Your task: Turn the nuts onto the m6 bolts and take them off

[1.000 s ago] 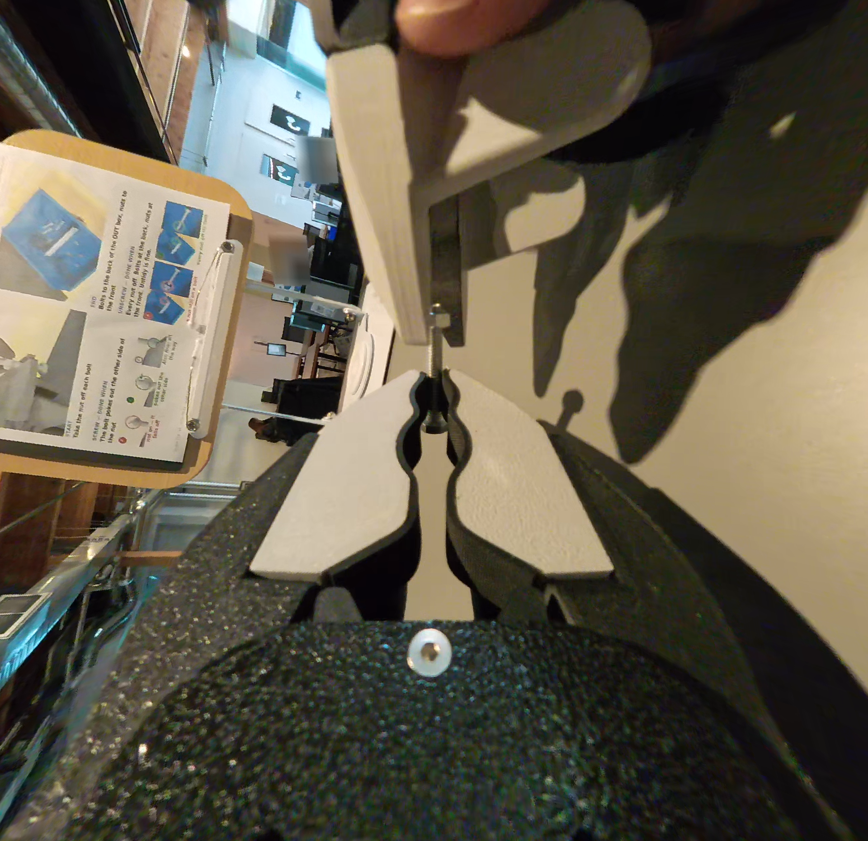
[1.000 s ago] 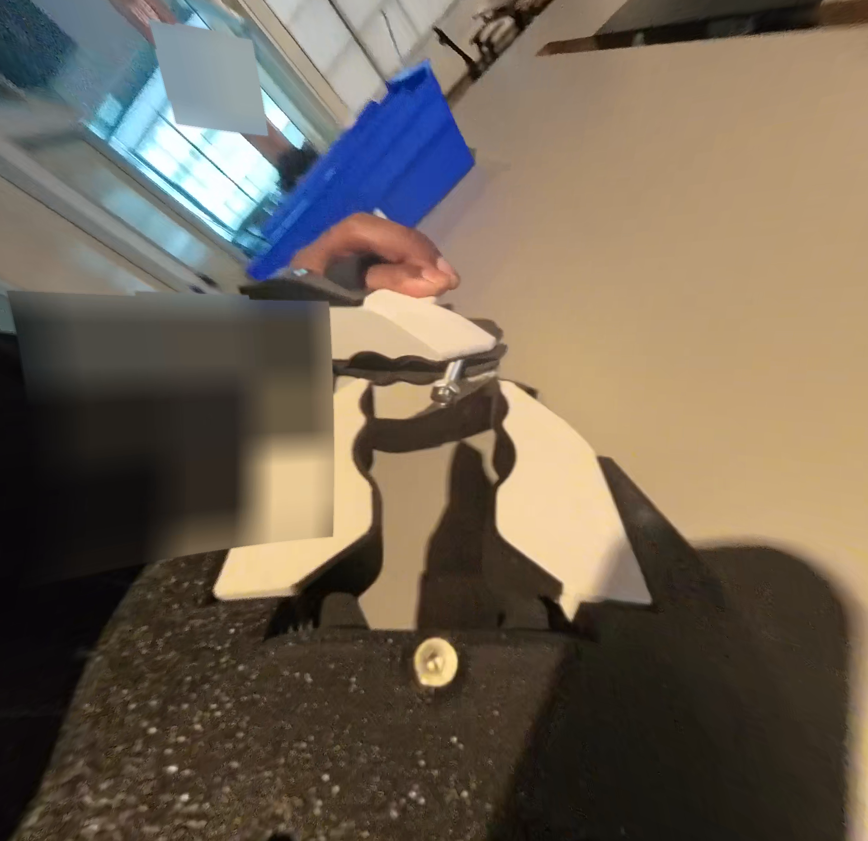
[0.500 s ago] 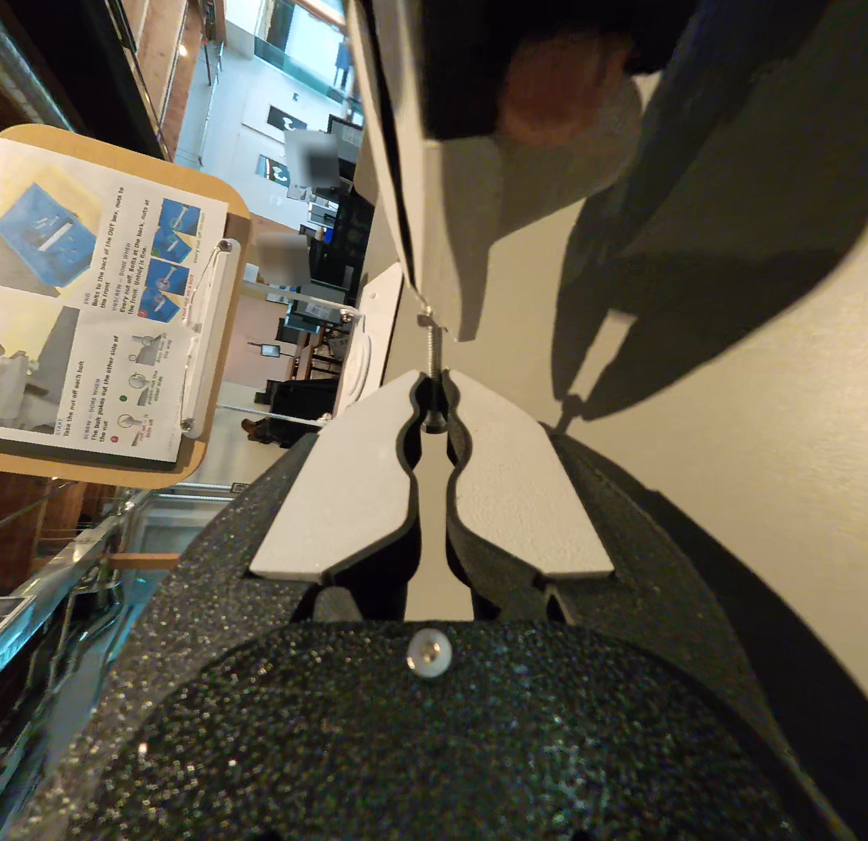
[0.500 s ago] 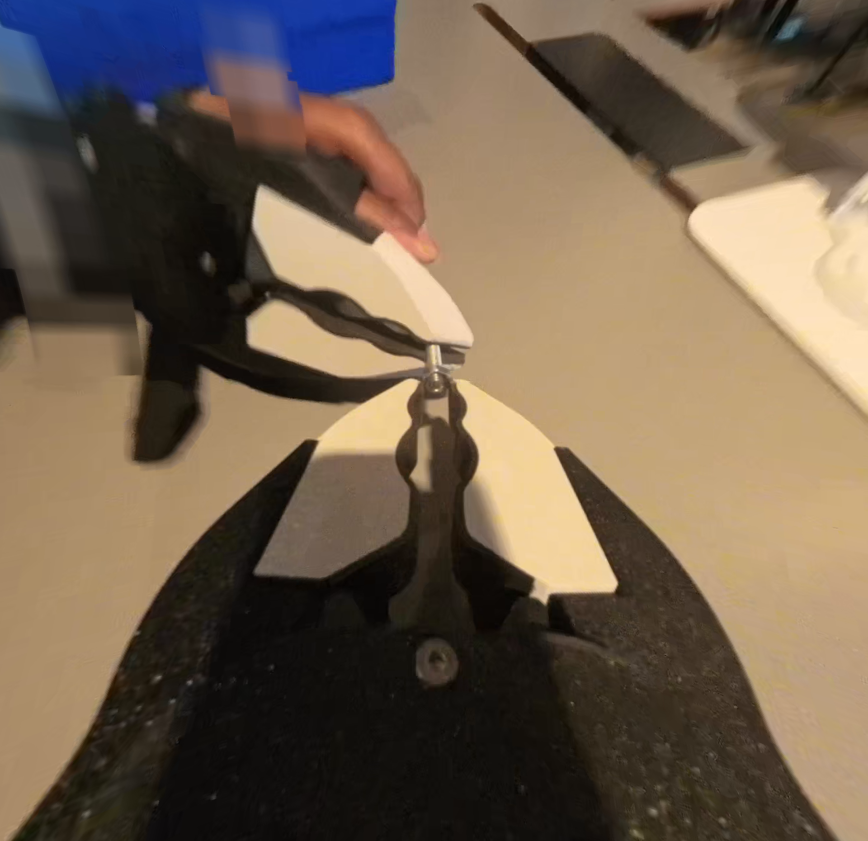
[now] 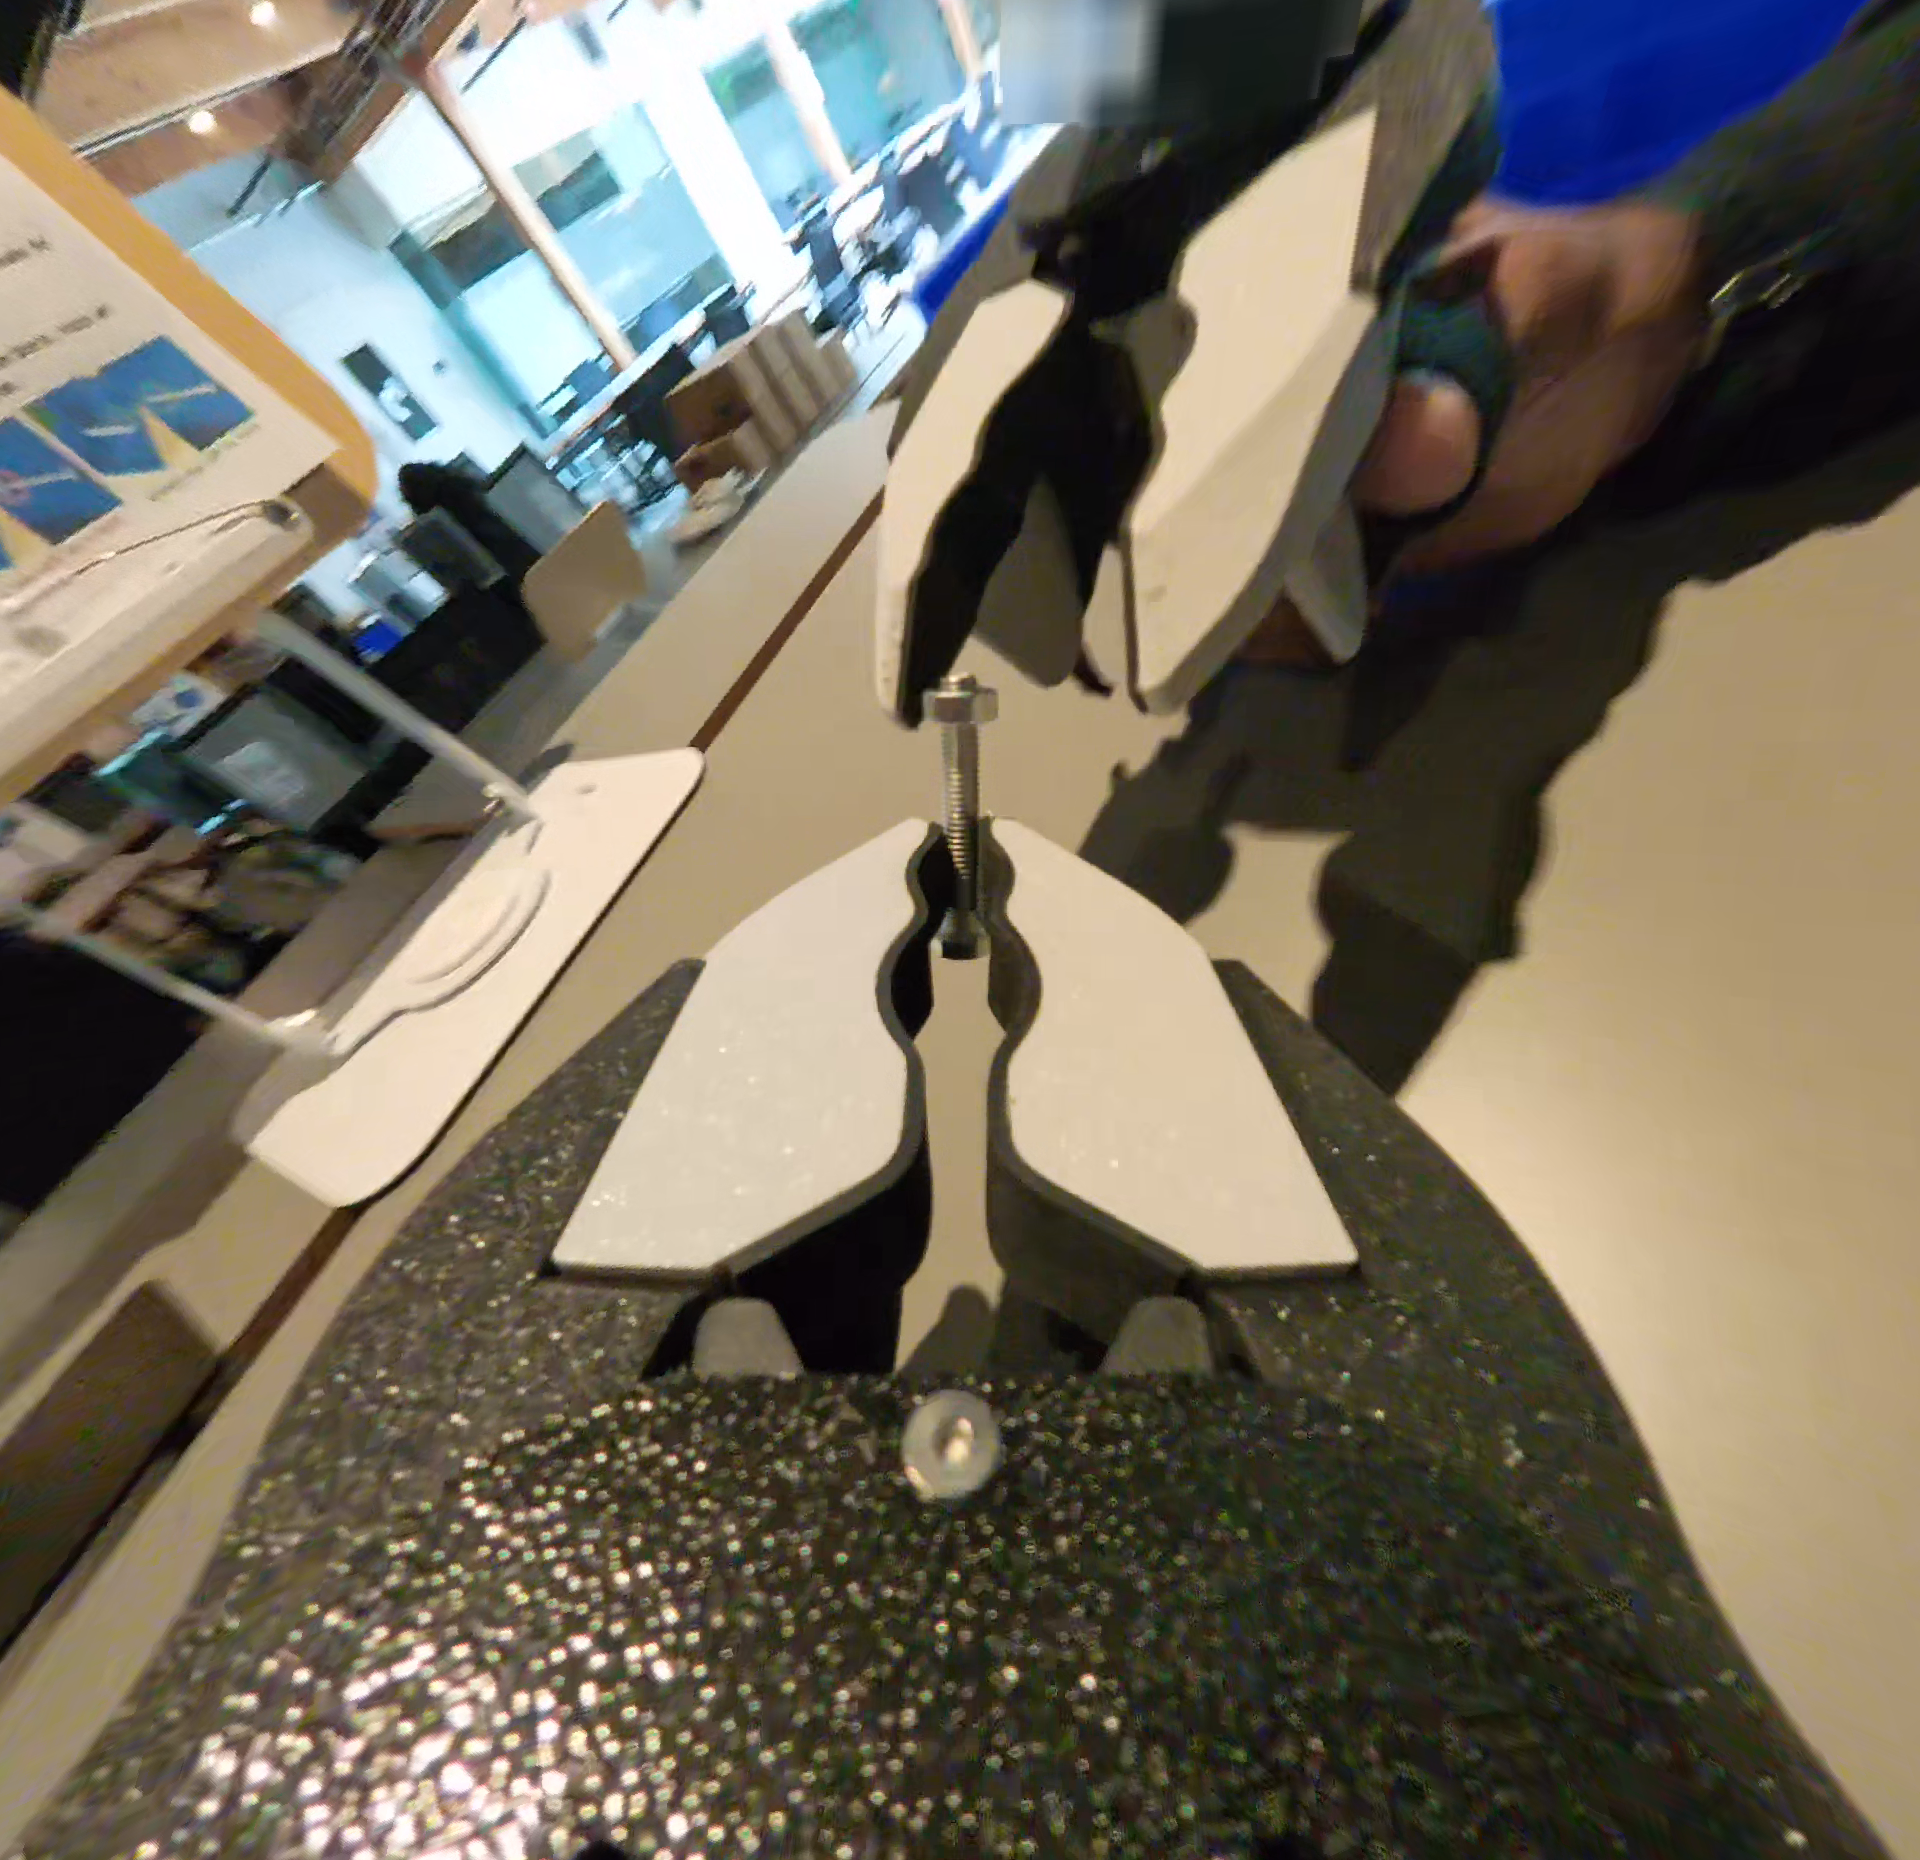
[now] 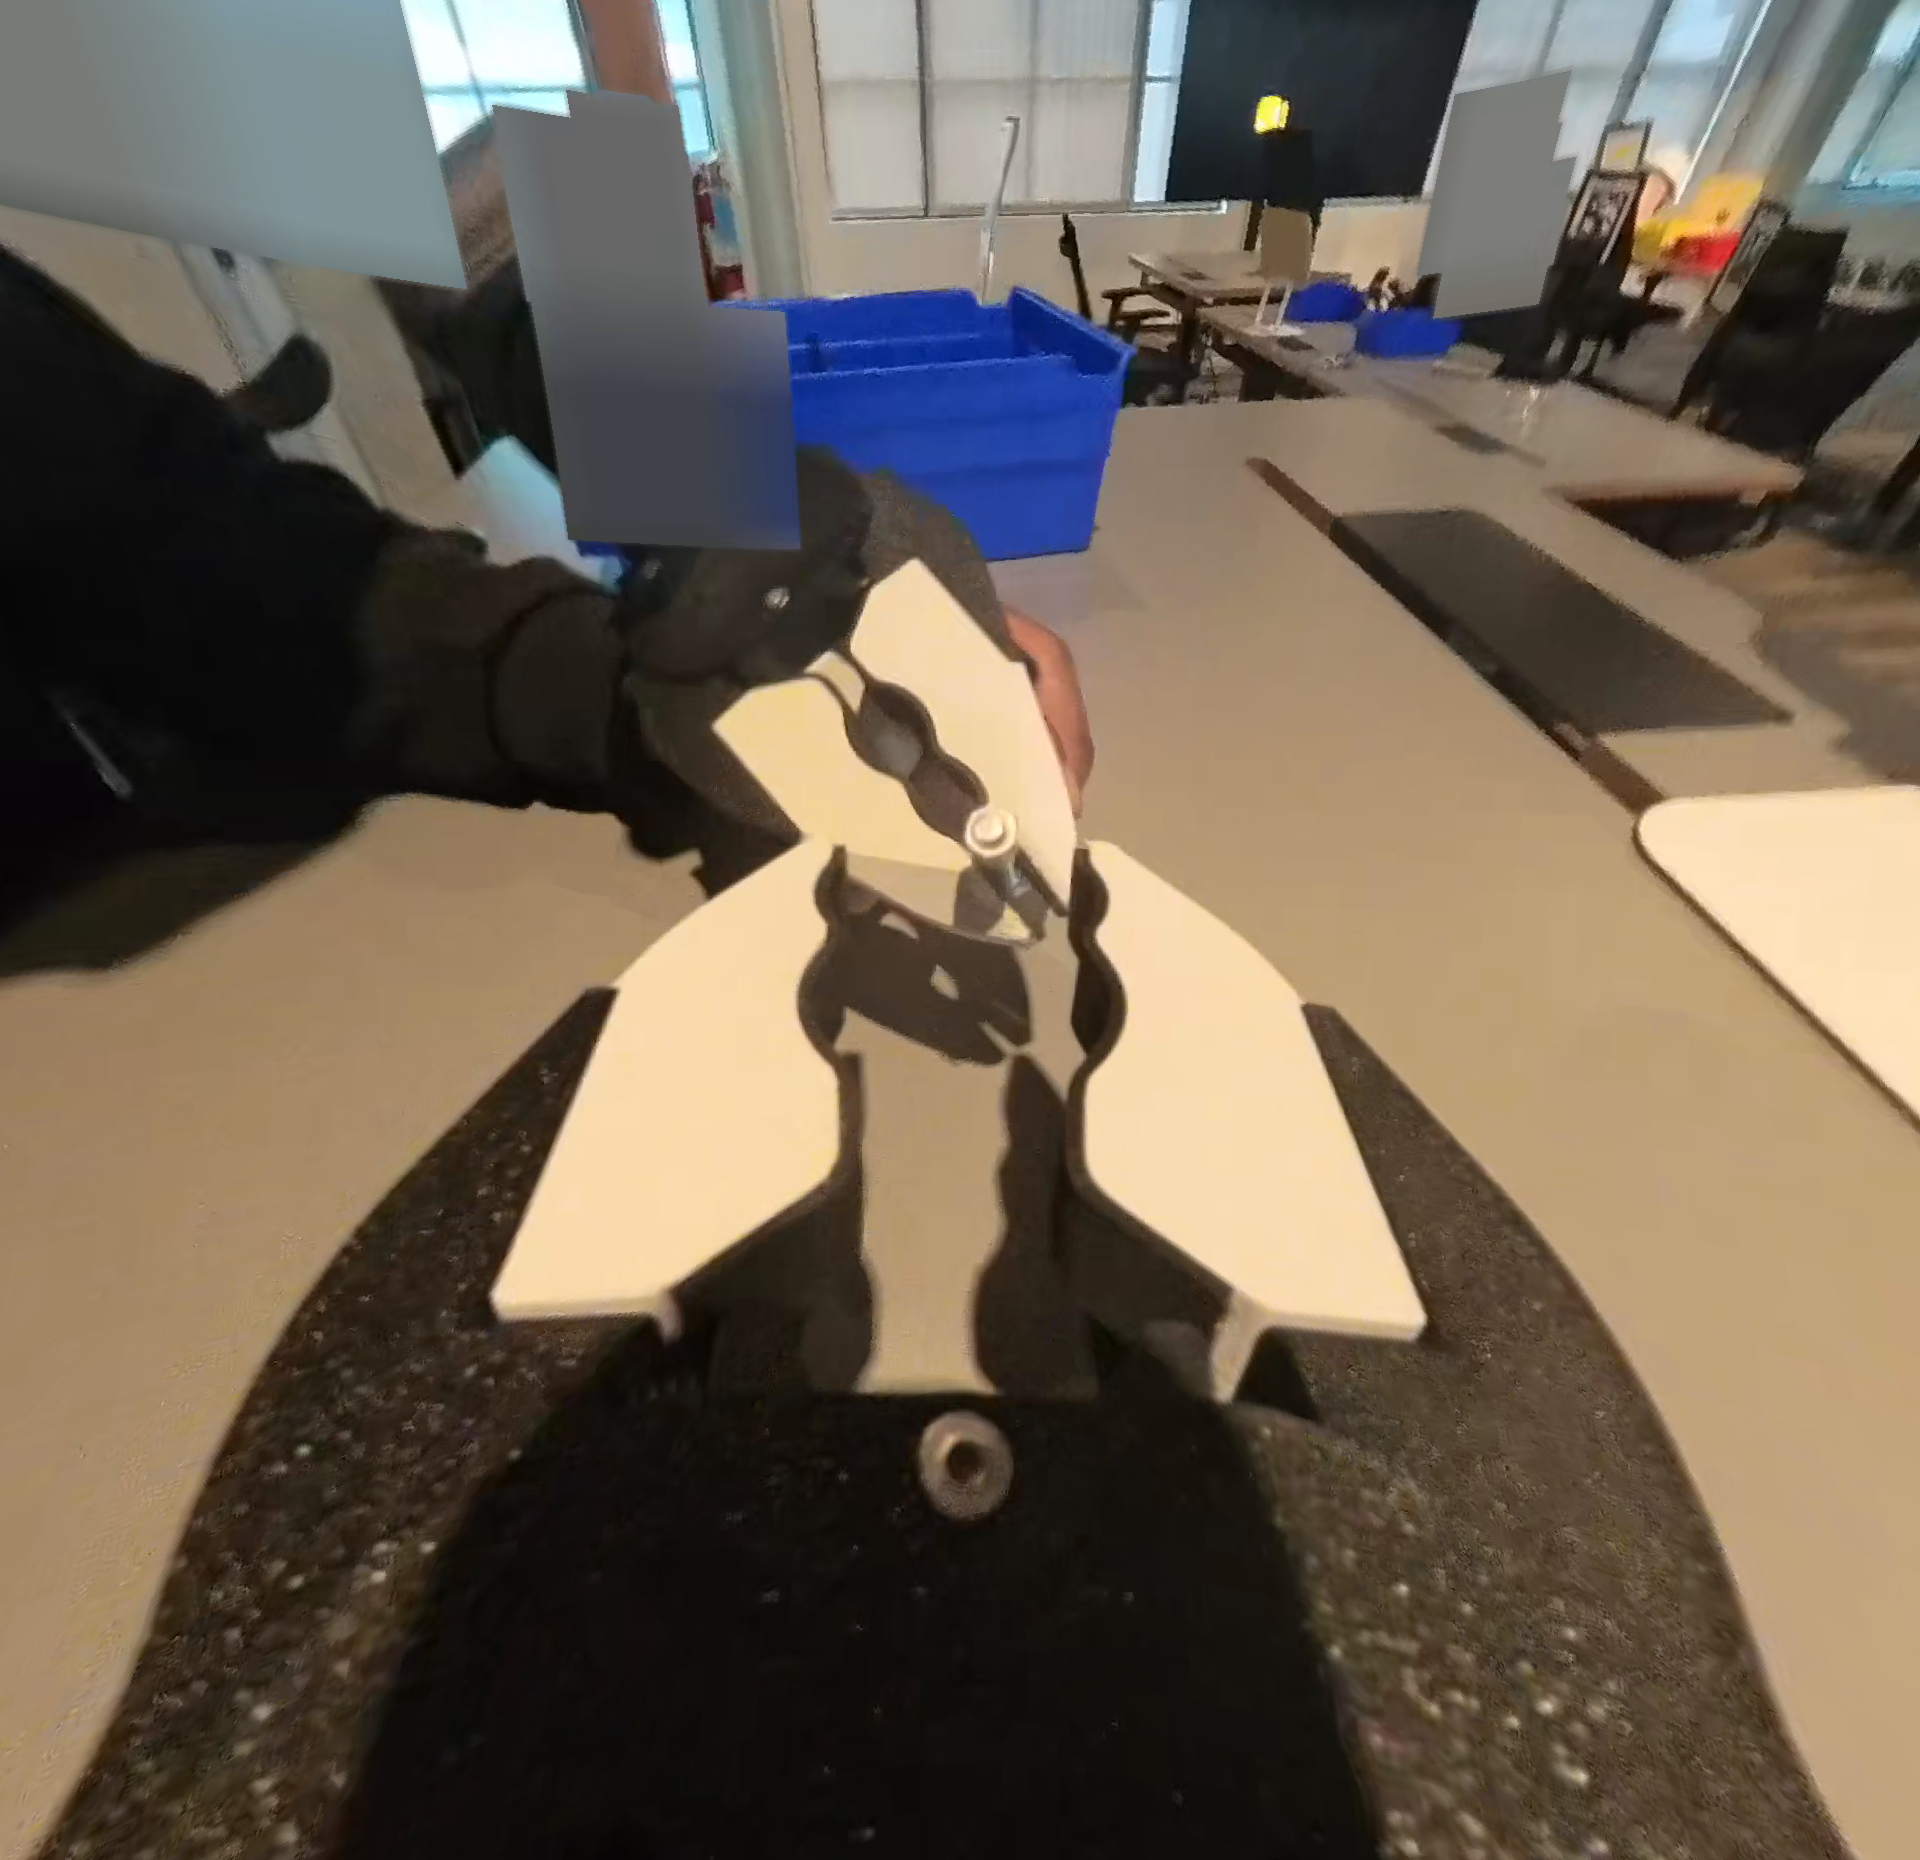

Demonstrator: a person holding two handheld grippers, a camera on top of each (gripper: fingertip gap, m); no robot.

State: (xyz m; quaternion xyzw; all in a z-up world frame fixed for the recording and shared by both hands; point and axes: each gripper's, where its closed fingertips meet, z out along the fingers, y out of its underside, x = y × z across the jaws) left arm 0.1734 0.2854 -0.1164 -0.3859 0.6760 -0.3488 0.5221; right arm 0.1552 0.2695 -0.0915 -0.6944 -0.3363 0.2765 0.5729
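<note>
The left gripper (image 5: 961,875) is closed on the head end of the bolt (image 5: 958,802), which stands out past its fingers above the desk (image 5: 1714,979). The nut (image 5: 960,707) sits at the bolt's far tip. The right gripper (image 6: 951,875) has its fingers spread apart, one fingertip (image 5: 906,657) just beside the nut. A blue bin (image 6: 966,397) stands behind.

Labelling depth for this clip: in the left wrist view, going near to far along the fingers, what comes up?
left hand-held gripper → bolt → nut → right hand-held gripper, open → blue bin.
</note>
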